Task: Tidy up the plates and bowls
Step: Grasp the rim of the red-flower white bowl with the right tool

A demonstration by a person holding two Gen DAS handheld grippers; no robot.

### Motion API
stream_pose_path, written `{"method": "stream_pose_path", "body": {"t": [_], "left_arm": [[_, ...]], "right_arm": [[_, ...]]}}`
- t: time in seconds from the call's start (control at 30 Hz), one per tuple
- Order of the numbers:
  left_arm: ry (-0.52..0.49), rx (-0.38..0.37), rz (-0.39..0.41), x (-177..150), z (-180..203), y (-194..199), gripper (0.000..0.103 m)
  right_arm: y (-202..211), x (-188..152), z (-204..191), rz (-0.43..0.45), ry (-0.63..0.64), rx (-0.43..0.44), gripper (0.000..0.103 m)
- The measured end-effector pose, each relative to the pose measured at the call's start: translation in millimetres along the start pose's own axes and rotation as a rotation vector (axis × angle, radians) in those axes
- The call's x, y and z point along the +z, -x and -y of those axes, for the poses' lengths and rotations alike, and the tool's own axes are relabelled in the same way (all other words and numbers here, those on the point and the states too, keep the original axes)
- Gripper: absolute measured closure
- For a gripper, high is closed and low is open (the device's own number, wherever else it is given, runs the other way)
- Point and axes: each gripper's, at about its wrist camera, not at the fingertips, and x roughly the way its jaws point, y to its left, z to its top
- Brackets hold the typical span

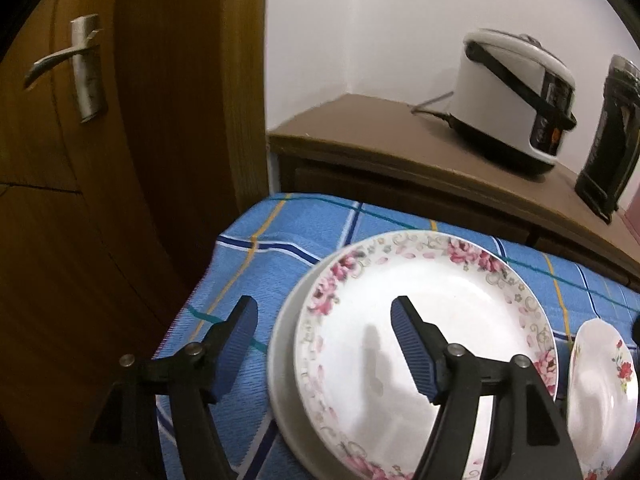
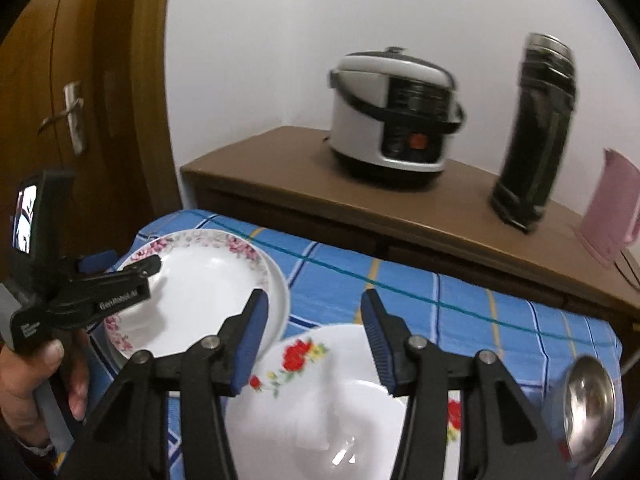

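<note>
Two hand-held grippers are in my views, both with jaws spread wide and holding nothing. My left hand-held gripper [image 1: 324, 344] straddles the near-left rim of the pink-flowered plate [image 1: 432, 308], which sits on a plain white plate [image 1: 280, 360] at lower centre on the blue checked worktop [image 1: 256, 248]. My right hand-held gripper [image 2: 314, 340] hovers over the red-flowered plate [image 2: 320, 412] at the bottom of its frame. A steel bowl [image 2: 588, 404] lies lower right; a cooker [image 2: 392, 120] stands on the cabinet [image 2: 280, 164] behind.
</note>
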Motion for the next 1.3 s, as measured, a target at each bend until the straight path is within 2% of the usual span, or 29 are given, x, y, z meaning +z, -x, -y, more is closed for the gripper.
{"method": "stream_pose_path", "body": {"t": [0.07,0.2,0.3,0.4,0.47,0.5,0.57,0.7,0.9,0.97,1.07,1.13,1.17,1.23,1.3], "left_arm": [[0.018,0.012,0.021,-3.3,-1.4,9.2,0.032],[0.026,-0.051,0.057,-20.8,9.8,40.2,0.032],[-0.019,-0.138,0.061,-35.0,34.4,61.2,0.032],[-0.104,-0.235,0.041,-48.3,66.6,78.4,0.032],[-0.146,-0.301,0.004,-54.9,83.2,81.9,0.032],[-0.165,-0.325,-0.018,-58.0,91.3,81.7,0.032],[-0.190,-0.347,-0.045,-63.1,102.9,80.4,0.032],[-0.242,-0.366,-0.087,-71.1,122.0,74.8,0.032],[-0.236,-0.394,-0.137,-72.9,126.9,60.7,0.032],[-0.240,-0.407,-0.148,-75.9,127.3,57.9,0.032],[-0.255,-0.419,-0.149,-75.8,129.0,57.1,0.033],[-0.268,-0.430,-0.173,-76.4,132.6,53.6,0.043],[-0.273,-0.437,-0.184,-76.6,134.1,51.5,0.052],[-0.271,-0.443,-0.206,-75.4,137.1,45.7,0.063],[-0.258,-0.430,-0.209,-73.9,135.9,43.0,0.067]], "right_arm": [[2.5,-8.1,2.5,-0.023,0.006,-0.009,0.054],[6.2,-23.8,25.3,-0.066,-0.033,-0.042,0.054],[4.4,-29.5,38.2,-0.100,-0.045,-0.078,0.054],[2.6,-30.7,46.4,-0.171,-0.050,-0.056,0.052],[7.4,-30.5,45.9,-0.178,-0.030,-0.046,0.044],[8.4,-30.6,45.1,-0.176,-0.018,-0.068,0.042],[4.0,-33.0,50.1,-0.198,-0.025,-0.116,0.040],[-8.0,-42.2,56.2,-0.265,-0.043,-0.160,0.040],[-10.1,-45.0,54.4,-0.313,-0.018,-0.224,0.040],[-12.7,-46.7,55.5,-0.332,-0.004,-0.261,0.036],[-17.8,-52.0,57.7,-0.368,-0.019,-0.258,0.035],[-21.8,-54.8,59.3,-0.385,-0.040,-0.225,0.036],[-24.4,-56.7,58.8,-0.399,-0.044,-0.221,0.034],[-24.2,-57.7,54.4,-0.390,-0.027,-0.242,0.034],[-24.8,-58.4,53.2,-0.384,-0.023,-0.244,0.036]]}}
